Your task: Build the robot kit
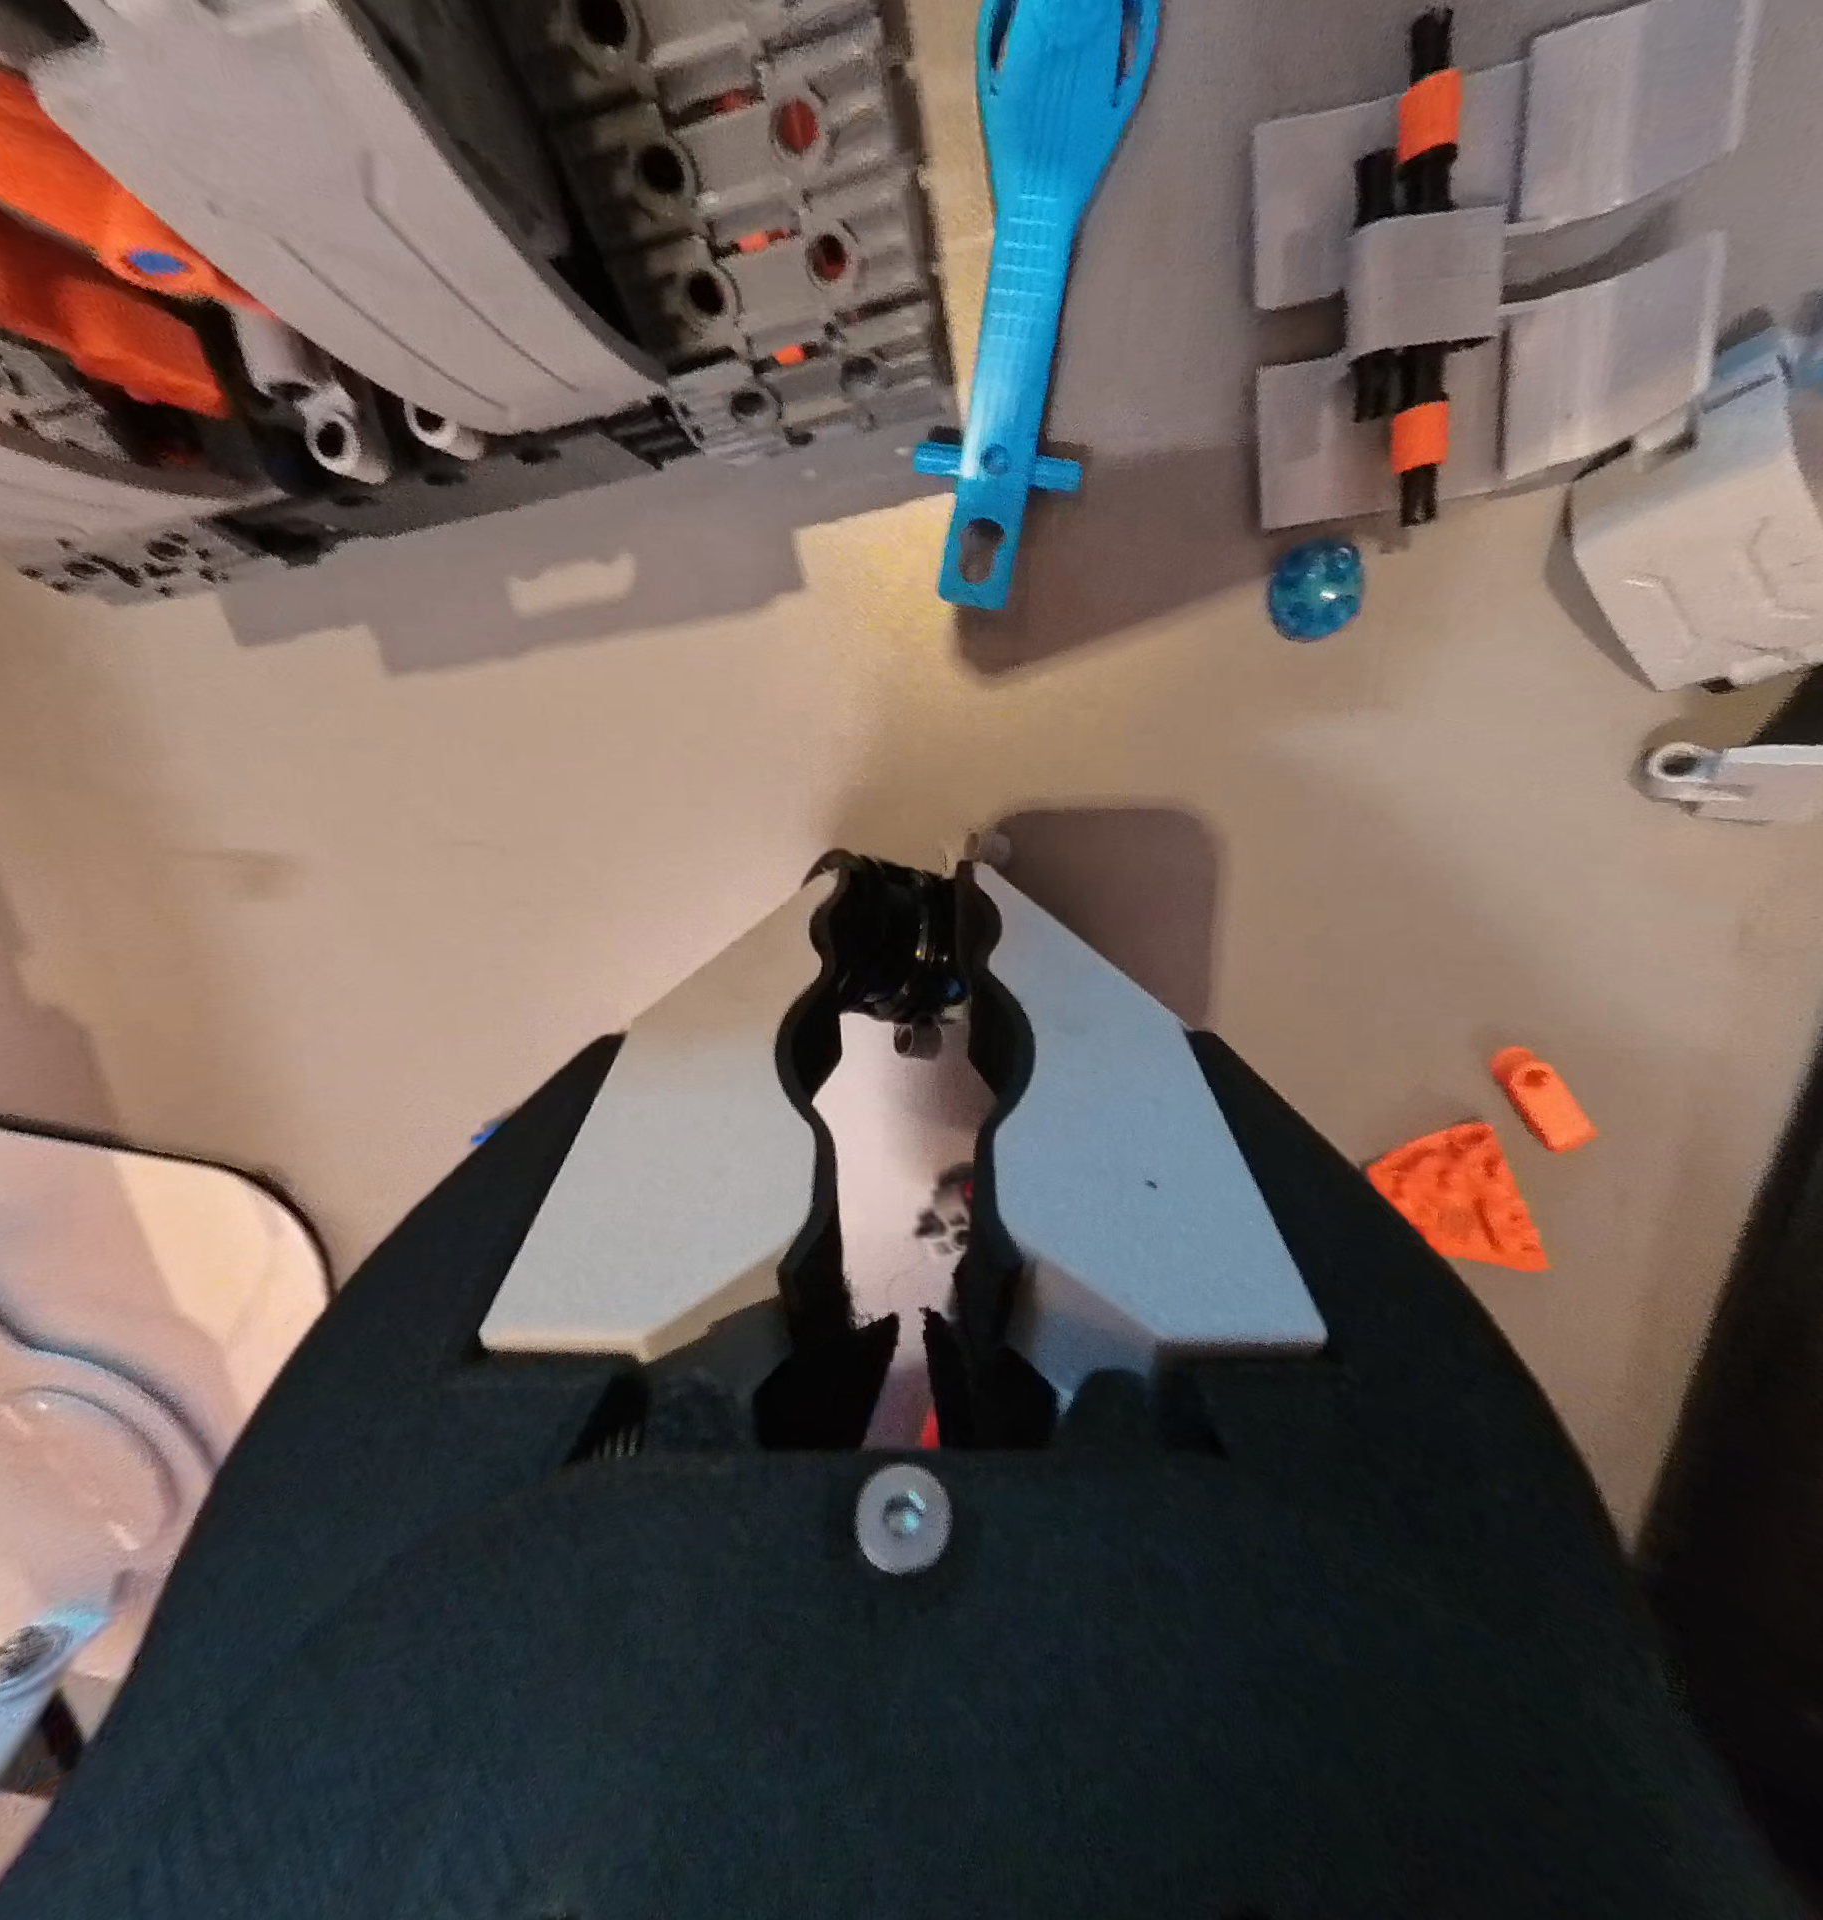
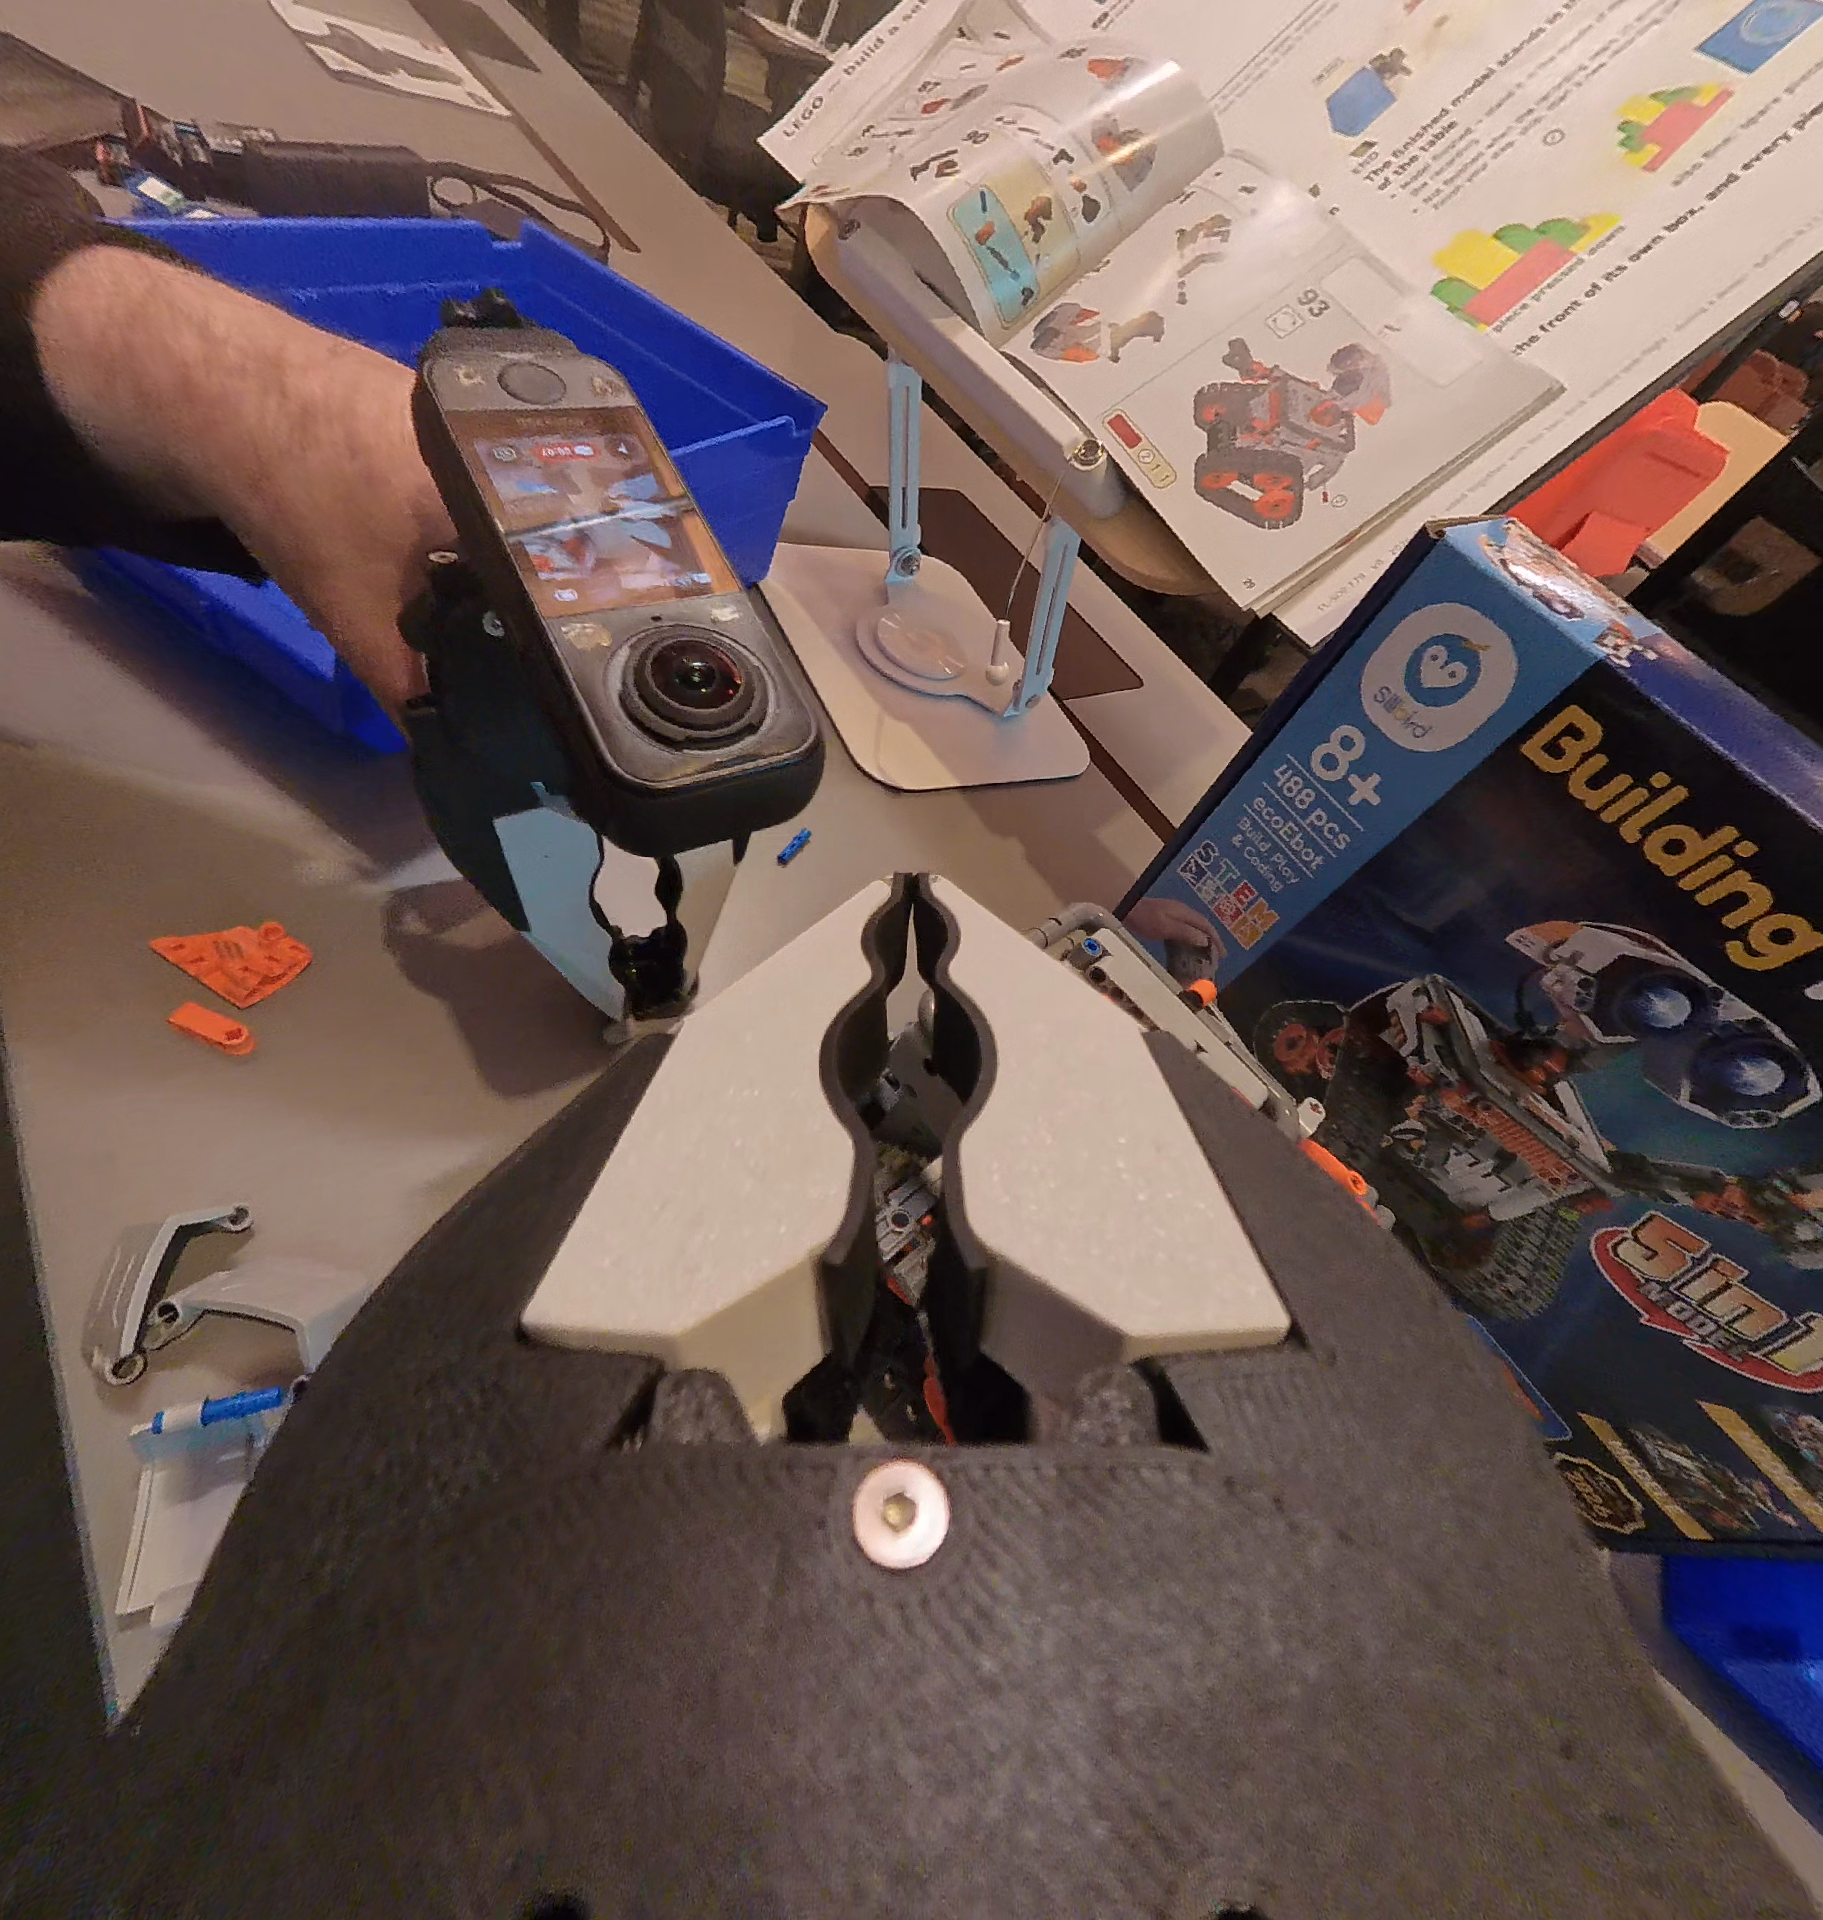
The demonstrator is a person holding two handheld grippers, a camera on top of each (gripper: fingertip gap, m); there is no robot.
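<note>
My left gripper [image 1: 902, 894] points down at the beige table and is shut on a small black ridged piece [image 1: 891, 945], with its tips at the tabletop. A tiny pale pin [image 1: 974, 847] lies just beyond the tips. The right wrist view shows the same gripper [image 2: 655, 987], held by a hand, with the black piece [image 2: 649, 961] between its fingers. My right gripper [image 2: 912, 894] is shut with nothing visible between its tips. It hovers over a grey and orange brick model [image 2: 1146, 987], which also shows in the left wrist view [image 1: 471, 260].
A blue lever tool [image 1: 1021, 312], a grey panel assembly with black axles [image 1: 1426, 281], a clear blue stud [image 1: 1314, 587], an orange wedge plate [image 1: 1458, 1200] and a small orange piece [image 1: 1541, 1096] lie around. A blue bin [image 2: 471, 343], booklet stand [image 2: 990, 623] and printed box [image 2: 1509, 1039] stand behind. About 20 cm separates my left fingertips from my right. My right tips are about 20 cm from the clear blue stud [image 1: 1314, 587], my left tips only 8 cm.
</note>
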